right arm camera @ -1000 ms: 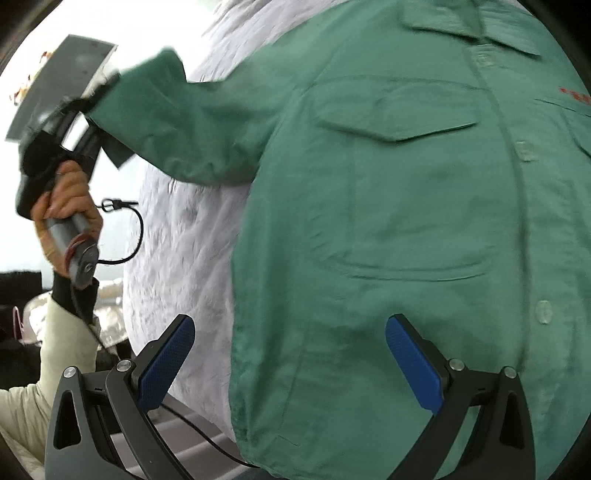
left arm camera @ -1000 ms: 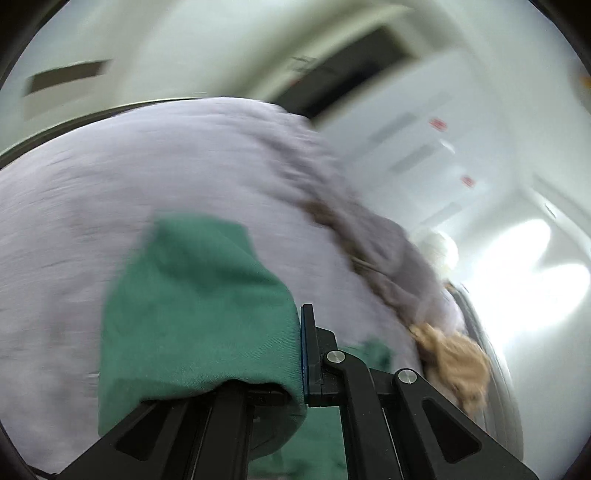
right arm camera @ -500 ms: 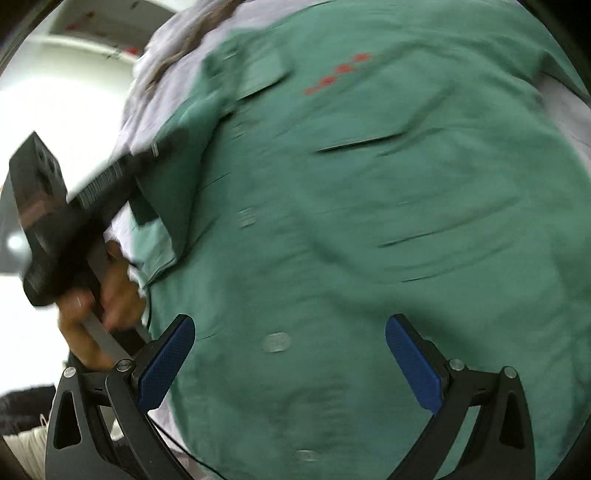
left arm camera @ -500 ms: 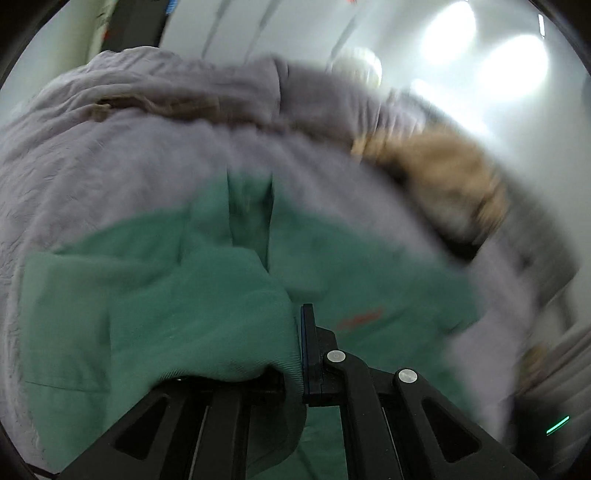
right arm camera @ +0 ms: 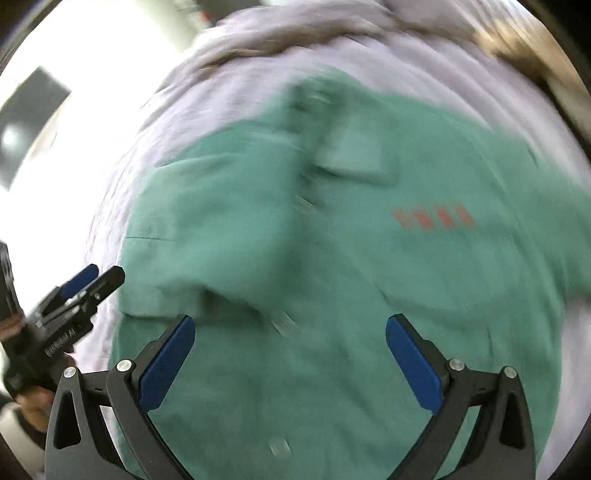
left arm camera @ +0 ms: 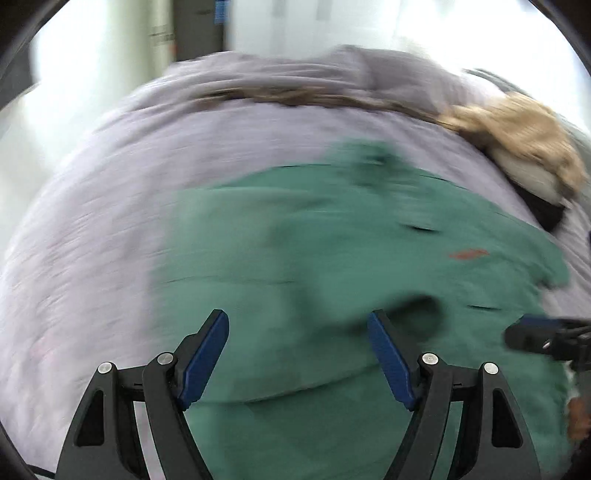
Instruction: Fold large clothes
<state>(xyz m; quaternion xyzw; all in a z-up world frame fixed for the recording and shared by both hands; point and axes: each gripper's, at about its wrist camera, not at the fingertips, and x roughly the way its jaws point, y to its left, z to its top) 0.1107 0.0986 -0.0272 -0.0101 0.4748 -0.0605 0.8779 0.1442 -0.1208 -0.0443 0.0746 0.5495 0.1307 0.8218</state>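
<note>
A green button-up shirt (left arm camera: 332,258) with red lettering (right arm camera: 432,218) lies front-up on a lilac bedspread (left arm camera: 92,240). One sleeve (right arm camera: 207,266) lies folded over the shirt's front. My left gripper (left arm camera: 297,354) hovers over the shirt with its jaws opening. Green cloth lies below the pads, and nothing is pinched between them. In the right wrist view the left gripper (right arm camera: 105,275) shows at the left edge, held by a hand (right arm camera: 26,400). My right gripper (right arm camera: 290,332) is open above the button line, empty; its tip (left arm camera: 524,334) shows at the right of the left wrist view.
A tan furry item (left arm camera: 517,136) with a dark patch sits at the bedspread's far right. A brownish strip (left arm camera: 295,96) runs along the back of the bed. Pale walls and a dark doorway (left arm camera: 199,29) lie beyond. Both views are motion-blurred.
The left gripper, shut on the green sleeve earlier, swung it across the shirt and let go, its jaws now apart. The right gripper stayed open and shifted over the shirt.
</note>
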